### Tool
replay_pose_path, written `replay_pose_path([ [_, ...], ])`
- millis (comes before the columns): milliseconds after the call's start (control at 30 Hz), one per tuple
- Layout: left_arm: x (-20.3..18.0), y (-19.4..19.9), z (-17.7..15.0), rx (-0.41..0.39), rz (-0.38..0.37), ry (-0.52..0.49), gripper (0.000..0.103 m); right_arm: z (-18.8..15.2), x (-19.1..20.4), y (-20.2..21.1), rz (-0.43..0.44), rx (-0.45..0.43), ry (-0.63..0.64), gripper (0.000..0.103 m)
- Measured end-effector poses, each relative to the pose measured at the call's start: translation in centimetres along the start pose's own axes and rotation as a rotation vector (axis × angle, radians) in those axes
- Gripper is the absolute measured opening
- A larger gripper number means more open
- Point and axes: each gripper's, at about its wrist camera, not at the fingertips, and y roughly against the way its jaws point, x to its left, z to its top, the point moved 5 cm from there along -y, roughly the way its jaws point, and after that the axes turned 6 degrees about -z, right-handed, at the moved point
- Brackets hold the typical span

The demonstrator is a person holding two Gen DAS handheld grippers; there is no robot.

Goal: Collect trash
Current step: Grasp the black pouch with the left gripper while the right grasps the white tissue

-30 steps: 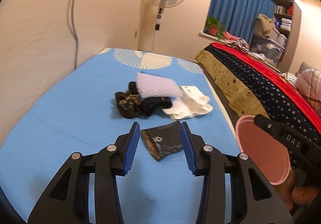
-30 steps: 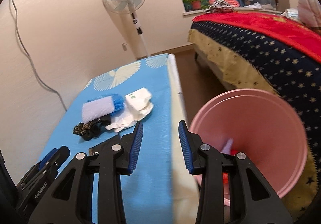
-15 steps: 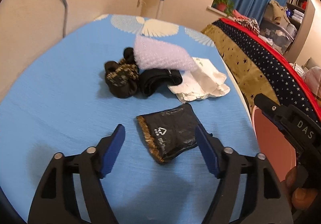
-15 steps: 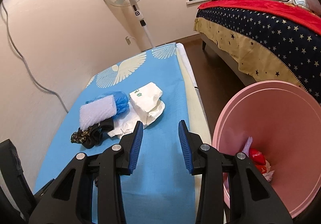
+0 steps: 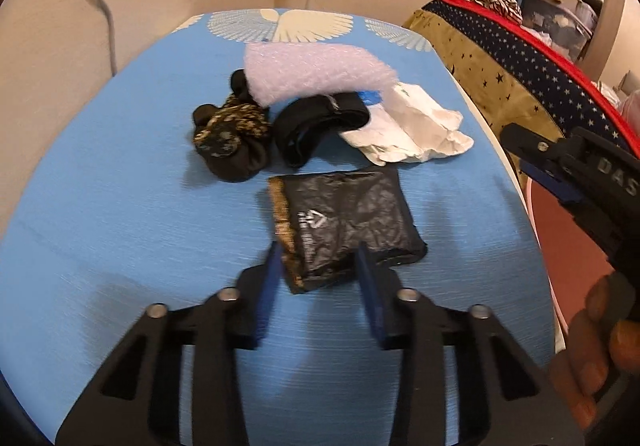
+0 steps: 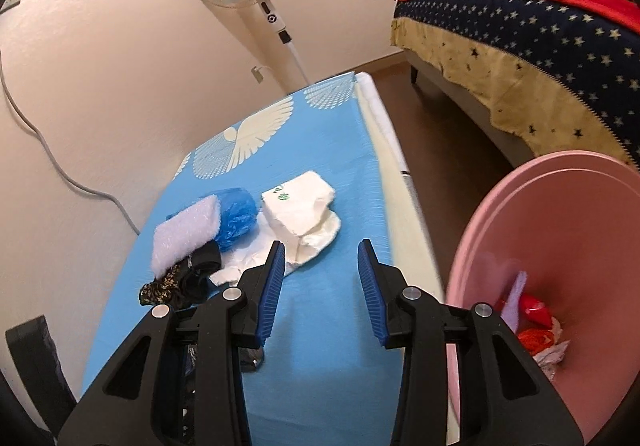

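Since the earlier frame the left hand-held gripper [image 5: 316, 266] has dropped onto the black bag [image 5: 344, 226] lying on the blue surface [image 5: 120, 226]. Its jaws are closing around the bag's near corner. Right hand-held gripper [image 6: 322, 278] hovers half-open, empty. Next: lift the bag and carry it to the pink bin [image 6: 580, 246].

Empty right tongs [image 6: 321, 260] hover over blue sheet [image 6: 332, 326] beside pink bin [image 6: 580, 246].

Left black plastic claw [image 5: 318, 260], right black plastic claw [image 6: 322, 266]: ribbed blue pads, silver screws, white "DAS" lettering.
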Motion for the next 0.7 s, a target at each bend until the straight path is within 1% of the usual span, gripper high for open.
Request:
replay_pose_path([
  [33, 0.2, 0.1, 0.0, -0.002, -0.01, 0.008, 0.02, 0.0, 0.2, -0.3, 0.004, 0.007, -0.001, 0.04],
  [67, 0.3, 0.1, 0.0, -0.004, -0.018, 0.014, 0.015, 0.1, 0.3, -0.9, 0.01, 0.021, -0.006, 0.04],
  [167, 0.5, 0.3, -0.1, -0.01, -0.045, 0.023, 0.011, 0.1, 0.6, -2.2, 0.014, 0.049, -0.02, 0.04],
  [233, 0.5, 0.7, 0.1, -0.035, -0.049, 0.029, 0.009, 0.0, 0.7, -3.2, 0.003, 0.073, -0.022, 0.04],
  [267, 0.5, 0.9, 0.1, -0.045, -0.048, 0.031, 0.0, 0.0, 0.7, -3.7, -0.001, 0.084, -0.021, 0.04],
  [400, 0.7, 1.8, 0.7, -0.093, -0.049, 0.04, 0.0, -0.1, 1.1, -4.9, -0.002, 0.127, -0.003, 0.041],
  [467, 0.6, 2.0, 0.8, -0.098, -0.057, 0.044, 0.0, -0.2, 1.4, -5.5, -0.005, 0.143, 0.018, 0.041],
  [500, 0.6, 2.0, 0.8, -0.1, -0.072, 0.049, 0.0, -0.1, 1.6, -5.6, -0.006, 0.143, 0.025, 0.039],
  [533, 0.6, 2.1, 0.9, -0.107, -0.095, 0.059, 0.0, -0.1, 1.7, -5.6, -0.001, 0.144, 0.028, 0.026],
  [567, 0.6, 2.1, 0.9, -0.111, -0.11, 0.066, 0.0, -0.2, 1.7, -5.6, 0.004, 0.146, 0.033, 0.008],
  [600, 0.6, 2.0, 0.9, -0.109, -0.112, 0.072, 0.0, -0.2, 1.8, -5.5, 0.019, 0.147, 0.038, 0.005],
  [633, 0.6, 1.8, 1.0, -0.1, -0.115, 0.078, 0.004, -0.2, 1.9, -5.2, 0.027, 0.14, 0.041, 0.004],
  [667, 0.6, 1.6, 1.0, -0.092, -0.119, 0.086, 0.017, -0.1, 2.1, -4.8, 0.032, 0.125, 0.053, 0.003],
  [700, 0.7, 1.3, 1.0, -0.087, -0.119, 0.102, 0.027, 0.0, 2.3, -4.4, 0.032, 0.112, 0.064, 0.003],
])
